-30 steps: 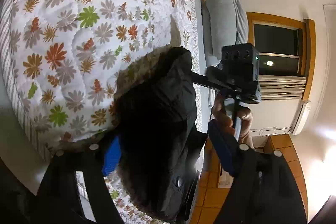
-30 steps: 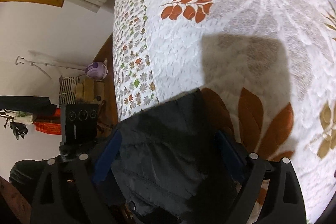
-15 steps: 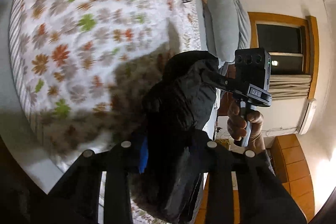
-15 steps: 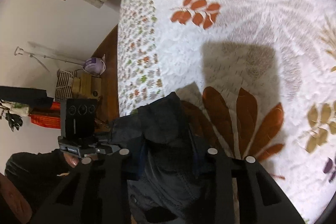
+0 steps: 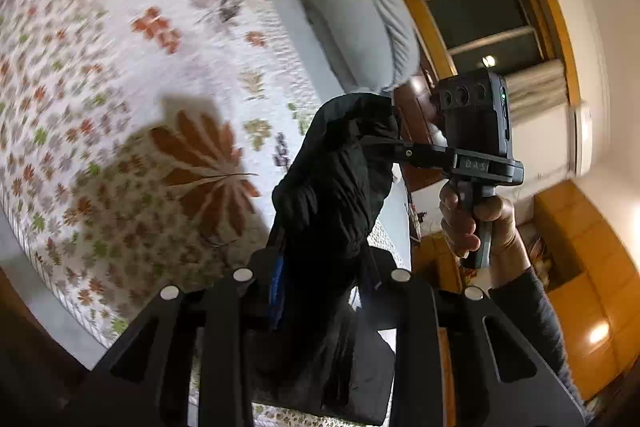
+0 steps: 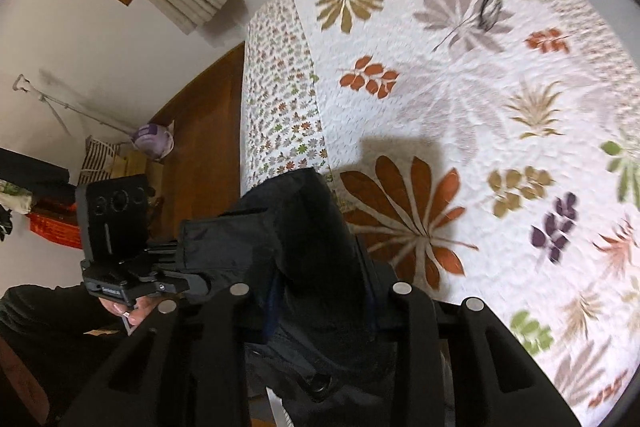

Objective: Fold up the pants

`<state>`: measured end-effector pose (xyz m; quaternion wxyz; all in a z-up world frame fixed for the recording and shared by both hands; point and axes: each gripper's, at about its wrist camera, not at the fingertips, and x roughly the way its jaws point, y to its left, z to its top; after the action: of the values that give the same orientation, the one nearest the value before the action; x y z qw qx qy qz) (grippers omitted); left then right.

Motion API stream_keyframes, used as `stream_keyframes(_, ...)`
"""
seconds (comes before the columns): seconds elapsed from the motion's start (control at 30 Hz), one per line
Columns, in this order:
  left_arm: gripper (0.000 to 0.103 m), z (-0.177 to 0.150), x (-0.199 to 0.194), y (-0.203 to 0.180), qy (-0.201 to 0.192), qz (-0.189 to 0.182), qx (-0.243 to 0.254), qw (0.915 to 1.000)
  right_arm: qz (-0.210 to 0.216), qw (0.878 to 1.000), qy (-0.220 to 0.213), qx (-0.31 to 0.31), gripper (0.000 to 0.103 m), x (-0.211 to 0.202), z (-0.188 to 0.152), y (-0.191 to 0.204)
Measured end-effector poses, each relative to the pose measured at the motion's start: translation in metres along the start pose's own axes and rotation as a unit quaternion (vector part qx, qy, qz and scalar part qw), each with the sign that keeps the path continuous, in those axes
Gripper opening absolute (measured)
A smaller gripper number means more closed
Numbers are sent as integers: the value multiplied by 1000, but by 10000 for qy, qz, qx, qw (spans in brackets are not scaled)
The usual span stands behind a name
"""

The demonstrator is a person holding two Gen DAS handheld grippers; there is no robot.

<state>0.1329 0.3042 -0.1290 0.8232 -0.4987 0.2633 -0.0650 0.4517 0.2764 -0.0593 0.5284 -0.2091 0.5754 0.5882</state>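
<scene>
Left gripper (image 5: 320, 291): jaws pinch a bunched fold of the black pants (image 5: 340, 187); dark cloth fills the gap between them and hangs below.
Right gripper (image 6: 320, 307): jaws clamped on another part of the same pants (image 6: 288, 239), cloth wedged between the blue pads.
Pants: stretched between the two jaw pairs, held above the bed quilt (image 6: 460, 87), ahead of and under both sets of fingers.
Right hand (image 5: 472, 223): wraps the handle, right of the left jaws.
Pillow (image 5: 360, 27): beyond the left jaws, at the bed's far end.
</scene>
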Motion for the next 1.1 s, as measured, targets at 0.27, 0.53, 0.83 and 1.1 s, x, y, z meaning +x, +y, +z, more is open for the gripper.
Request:
stream_keyframes(0.27, 28, -20, 2, -73, 19, -62, 770, 9970, -337, 9980, -536, 53, 32, -69, -48, 23)
stream_keyframes(0.53, 28, -45, 9, -129, 120, -49, 1432, 9896, -453, 9929, -1084, 183, 32, -124, -104, 32)
stream_keyframes(0.83, 27, -78, 24, -187, 348, -66, 2085, 9774, -562, 9856, -1579, 230, 32, -170, -169, 33)
stream_keyframes(1.1, 27, -122, 49, -235, 606, 17, 2813, 9577, -645, 9787, -1938, 222, 32, -199, -235, 24)
